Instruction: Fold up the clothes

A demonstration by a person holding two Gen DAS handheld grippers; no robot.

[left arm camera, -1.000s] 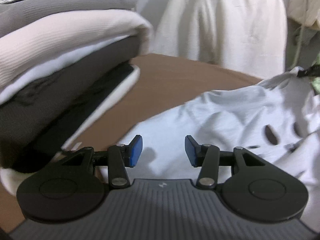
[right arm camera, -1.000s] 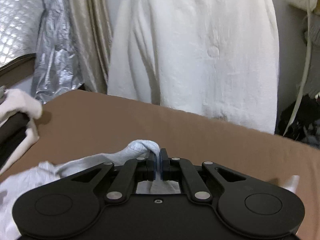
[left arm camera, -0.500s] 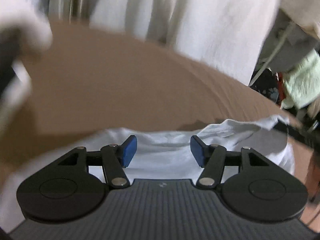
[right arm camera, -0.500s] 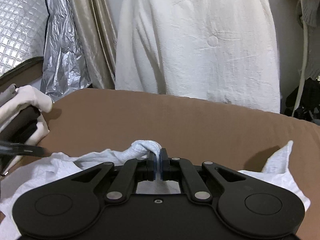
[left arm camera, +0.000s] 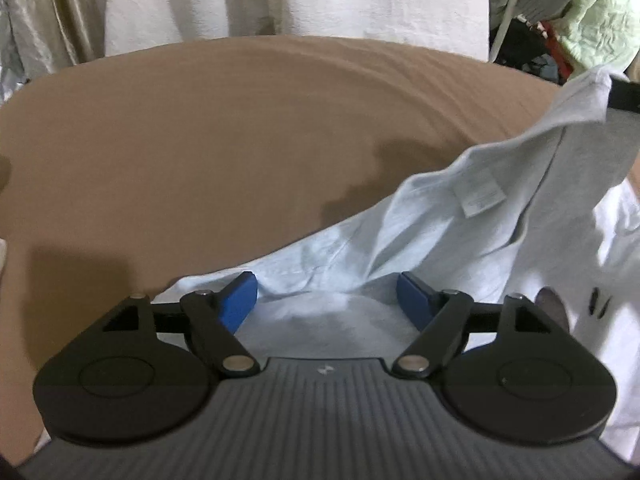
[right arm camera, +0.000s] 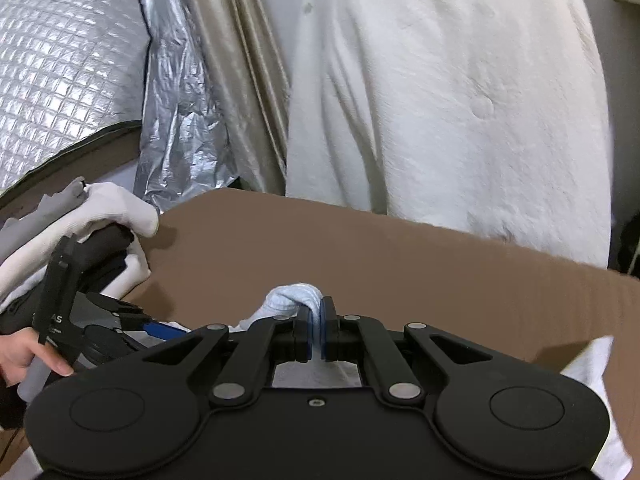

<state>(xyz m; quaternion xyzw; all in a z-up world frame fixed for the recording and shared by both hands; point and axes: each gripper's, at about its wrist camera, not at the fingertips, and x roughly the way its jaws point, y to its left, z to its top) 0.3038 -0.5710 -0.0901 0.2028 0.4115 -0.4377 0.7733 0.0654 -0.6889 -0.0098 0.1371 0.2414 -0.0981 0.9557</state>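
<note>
A pale blue T-shirt [left arm camera: 460,232] lies crumpled on the brown surface [left arm camera: 200,140], inside out with its neck label showing. My left gripper [left arm camera: 326,300] points down at the shirt's near edge. Its jaws are closing, with a rumple of the cloth between the blue pads [left arm camera: 240,300], which stand apart from it. My right gripper [right arm camera: 318,332] is shut on a bunched fold of the T-shirt [right arm camera: 294,298] and lifts that corner; in the left wrist view the cloth rises to the upper right. A hand [right arm camera: 24,356] holds the left gripper at the lower left of the right wrist view.
A stack of folded clothes [right arm camera: 100,216] sits at the left end of the brown surface [right arm camera: 400,264]. A large white cloth [right arm camera: 440,100], a beige curtain and silver foil [right arm camera: 60,80] hang behind. A pale green garment [left arm camera: 600,20] and dark clutter lie at the far right.
My left gripper swung right, away from the folded stack and over to the shirt's near edge. My right gripper kept its hold on the shirt and tilted slightly.
</note>
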